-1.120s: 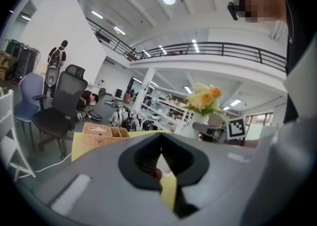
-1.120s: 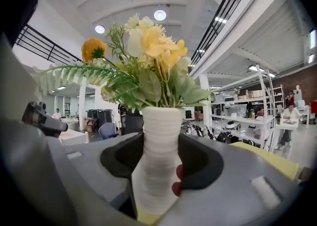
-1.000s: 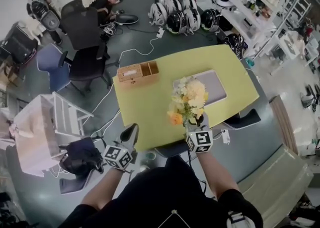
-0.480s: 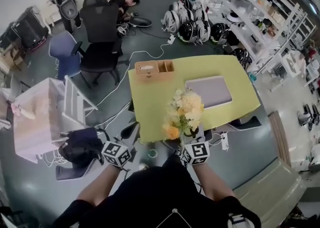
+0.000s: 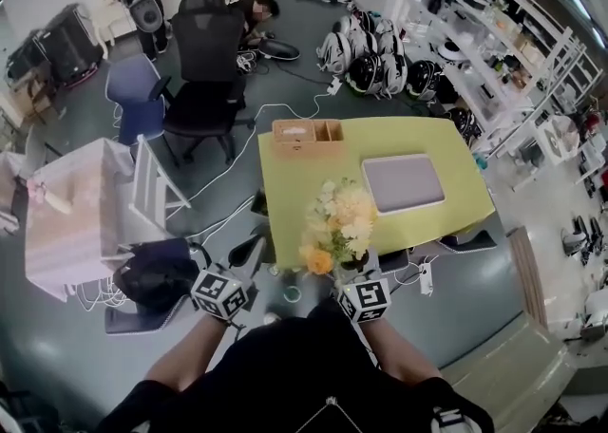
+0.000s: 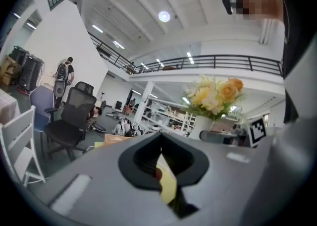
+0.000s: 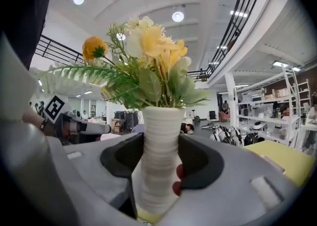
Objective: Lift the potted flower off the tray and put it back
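The potted flower [image 5: 334,227], yellow and cream blooms in a white ribbed pot [image 7: 159,143], hangs in the air at the near edge of the yellow-green table [image 5: 313,184]. My right gripper [image 7: 159,156] is shut on the pot, with a pad pressed to each side. The grey tray [image 5: 404,183] lies bare on the table, well beyond the flower and to its right. My left gripper [image 5: 249,251] is off the table's near left corner, level, its jaws shut with nothing between them. The left gripper view shows the blooms [image 6: 215,93] off to the right.
A wooden box [image 5: 308,131] sits at the table's far left edge. On the floor to the left are a black office chair [image 5: 207,70], a white rack [image 5: 76,213] and a black bag [image 5: 157,277]. Shelves and helmets [image 5: 380,51] stand behind the table.
Both grippers have drawn back from the table, the right one carrying the potted flower away from the tray to the near edge. The table now lies farther off in the head view.
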`<state>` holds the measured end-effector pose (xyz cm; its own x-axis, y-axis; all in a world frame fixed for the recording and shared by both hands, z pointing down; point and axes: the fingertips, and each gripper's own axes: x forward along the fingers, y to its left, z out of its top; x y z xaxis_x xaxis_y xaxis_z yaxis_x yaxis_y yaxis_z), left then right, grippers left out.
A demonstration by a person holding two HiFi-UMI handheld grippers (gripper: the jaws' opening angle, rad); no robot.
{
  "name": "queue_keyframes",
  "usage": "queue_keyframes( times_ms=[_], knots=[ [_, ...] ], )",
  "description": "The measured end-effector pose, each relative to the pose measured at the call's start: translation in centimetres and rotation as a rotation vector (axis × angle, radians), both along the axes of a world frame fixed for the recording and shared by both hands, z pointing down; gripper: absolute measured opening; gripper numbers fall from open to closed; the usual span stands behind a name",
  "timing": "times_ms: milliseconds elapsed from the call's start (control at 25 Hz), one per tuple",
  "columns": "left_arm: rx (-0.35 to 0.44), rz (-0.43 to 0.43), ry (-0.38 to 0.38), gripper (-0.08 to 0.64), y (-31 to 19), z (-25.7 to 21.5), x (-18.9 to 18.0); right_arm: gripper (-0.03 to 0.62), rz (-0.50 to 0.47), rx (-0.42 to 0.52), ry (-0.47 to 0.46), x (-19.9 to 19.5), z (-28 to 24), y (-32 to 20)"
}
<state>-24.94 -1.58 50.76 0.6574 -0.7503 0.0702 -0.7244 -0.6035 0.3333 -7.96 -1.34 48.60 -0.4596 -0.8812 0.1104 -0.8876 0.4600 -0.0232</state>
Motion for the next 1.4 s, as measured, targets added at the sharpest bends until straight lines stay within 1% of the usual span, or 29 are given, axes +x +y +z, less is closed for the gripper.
queue_keyframes(
  times_ms=[160,200,320,400,920,1400],
  knots=[
    [-0.016,-0.029,-0.064,0.008,0.0,1.0,-1.0,0.222,0.004,-0.009,0.007,-0.5,0.2,0.4],
    [-0.015,-0.036,-0.058,0.008,0.0,1.1,-1.2,0.222,0.004,-0.010,0.008,-0.5,0.2,0.5],
    [-0.025,-0.045,-0.008,0.007,-0.1,1.0,-1.7,0.222,0.006,-0.007,0.012,-0.6,0.1,0.6],
    [-0.022,-0.039,0.003,0.008,-0.1,1.0,-1.6,0.222,0.009,-0.008,0.015,-0.6,0.1,0.6],
    [-0.028,-0.025,0.024,0.008,-0.8,1.1,-0.7,0.222,0.021,-0.017,0.021,0.4,0.4,-0.1],
    [-0.057,-0.016,0.015,0.008,-1.8,2.2,1.3,0.222,0.006,-0.021,0.017,1.5,1.1,-0.6]
  ],
)
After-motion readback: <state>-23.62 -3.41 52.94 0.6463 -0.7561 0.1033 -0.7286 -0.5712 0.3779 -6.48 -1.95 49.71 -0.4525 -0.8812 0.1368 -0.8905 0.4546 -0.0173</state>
